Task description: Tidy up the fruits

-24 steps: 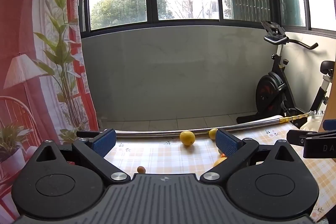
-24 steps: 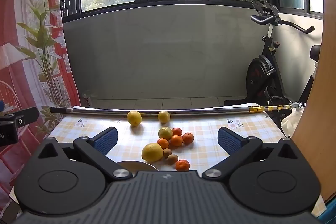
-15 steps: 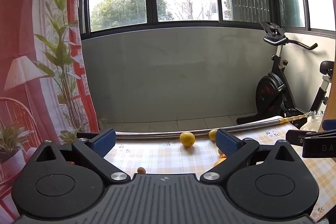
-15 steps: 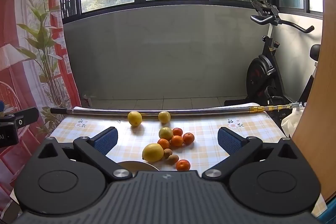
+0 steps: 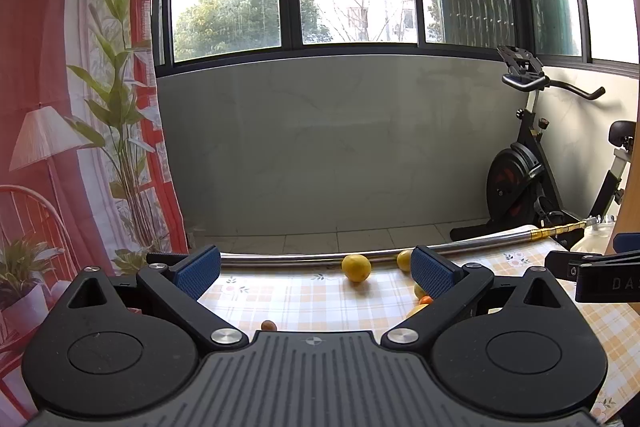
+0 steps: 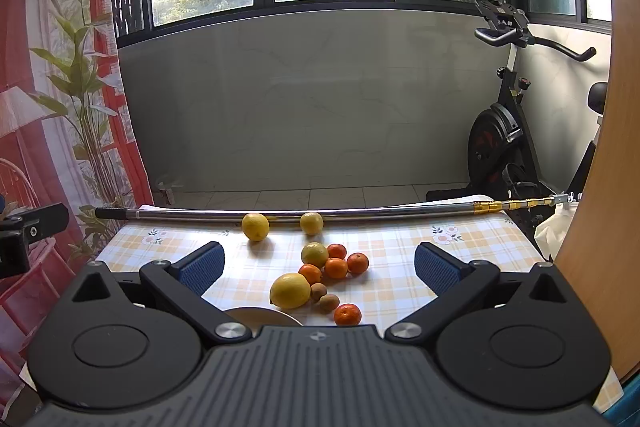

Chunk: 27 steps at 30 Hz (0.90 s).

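Both tongs, left [image 5: 316, 269] and right [image 6: 318, 263], wide open and empty; risk of nudging round fruit [image 6: 291, 290] rolling off desk [image 6: 400, 267].

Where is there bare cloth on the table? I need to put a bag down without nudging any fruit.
Free: the right part of the tablecloth, between the orange cluster and the table's right edge, and the left strip beside the far lemon. Crowded: the middle, from the big lemon and plate rim back to the metal pole.
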### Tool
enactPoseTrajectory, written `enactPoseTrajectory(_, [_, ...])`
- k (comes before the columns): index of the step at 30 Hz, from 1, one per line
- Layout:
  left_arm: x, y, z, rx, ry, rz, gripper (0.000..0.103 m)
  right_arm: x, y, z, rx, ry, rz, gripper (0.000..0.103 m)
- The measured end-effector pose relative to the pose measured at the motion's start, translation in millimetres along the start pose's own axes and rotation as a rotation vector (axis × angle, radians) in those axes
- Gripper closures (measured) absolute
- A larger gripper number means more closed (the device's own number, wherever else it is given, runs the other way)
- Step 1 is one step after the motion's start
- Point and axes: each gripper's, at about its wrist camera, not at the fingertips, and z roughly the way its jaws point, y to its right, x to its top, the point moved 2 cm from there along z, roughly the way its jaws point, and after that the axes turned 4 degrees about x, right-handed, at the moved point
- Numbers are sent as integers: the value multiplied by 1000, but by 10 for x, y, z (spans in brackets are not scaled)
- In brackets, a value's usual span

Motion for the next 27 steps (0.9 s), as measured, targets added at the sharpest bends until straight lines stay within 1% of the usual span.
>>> enactPoseTrajectory(27, [-39,18,1,9,22,-6,1,-20,-25,-19,-3,6,10,0])
